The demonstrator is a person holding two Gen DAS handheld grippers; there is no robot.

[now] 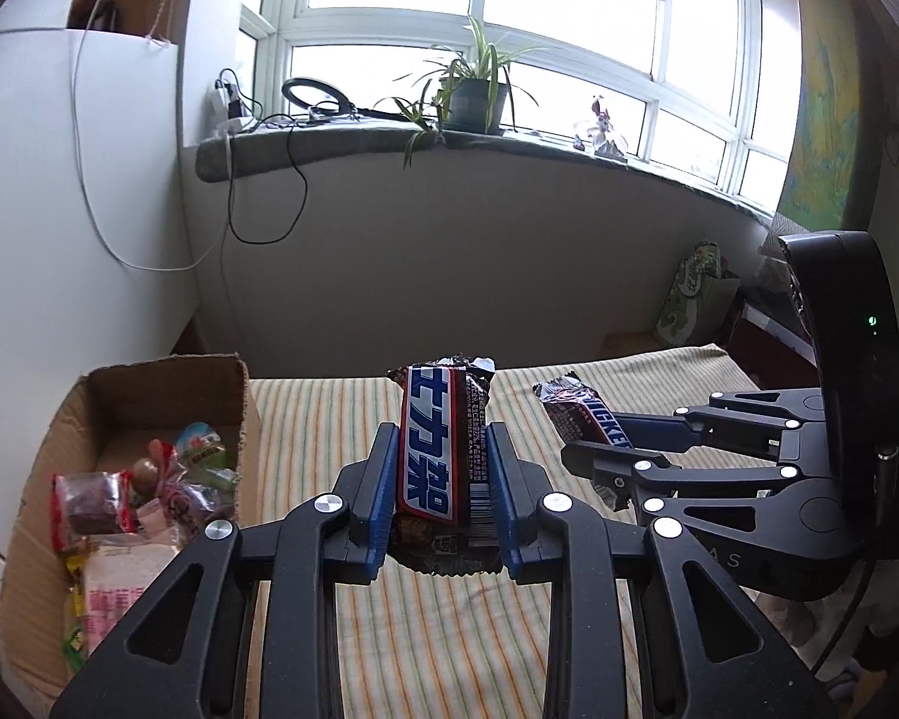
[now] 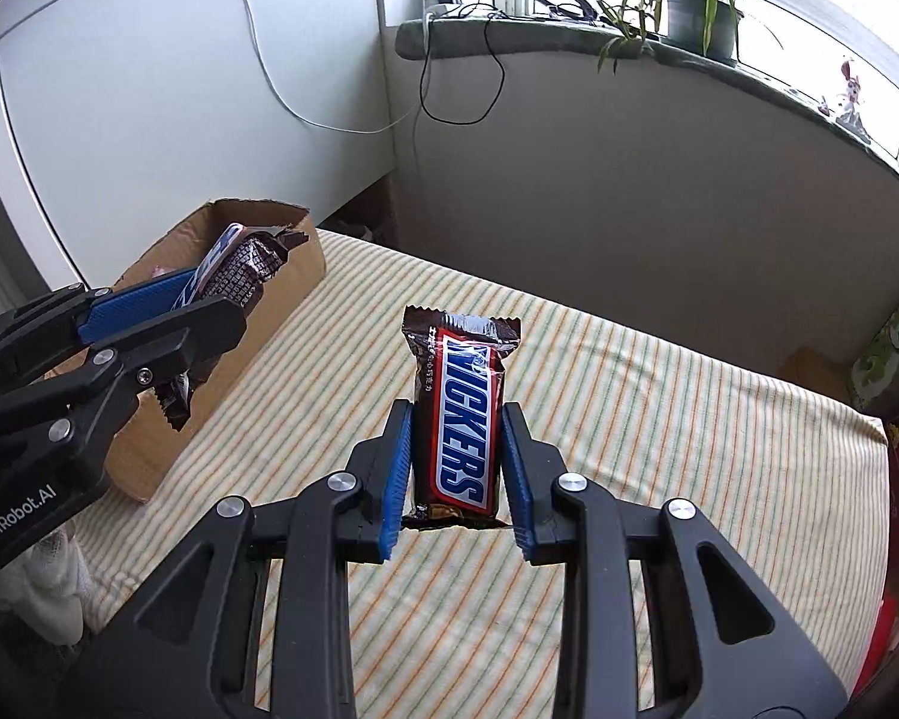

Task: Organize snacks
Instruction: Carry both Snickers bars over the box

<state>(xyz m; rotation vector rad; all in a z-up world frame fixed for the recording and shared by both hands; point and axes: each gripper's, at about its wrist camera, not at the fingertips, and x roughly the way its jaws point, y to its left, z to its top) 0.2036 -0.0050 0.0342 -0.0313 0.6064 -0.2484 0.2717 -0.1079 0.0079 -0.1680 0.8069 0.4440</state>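
My left gripper (image 1: 442,437) is shut on a brown Snickers bar with Chinese lettering (image 1: 437,461), held upright above the striped cloth. It also shows in the right wrist view (image 2: 228,275), next to the cardboard box (image 2: 281,293). My right gripper (image 2: 456,413) is shut on a second Snickers bar (image 2: 458,413), also upright above the cloth. That bar and the right gripper show in the left wrist view (image 1: 587,419) to the right. The cardboard box (image 1: 150,383) at the left holds several wrapped snacks (image 1: 144,491).
A striped cloth (image 2: 659,419) covers the surface under both grippers. A green bag (image 1: 689,293) stands at the far right edge. A windowsill with a potted plant (image 1: 473,96) and cables runs along the back wall.
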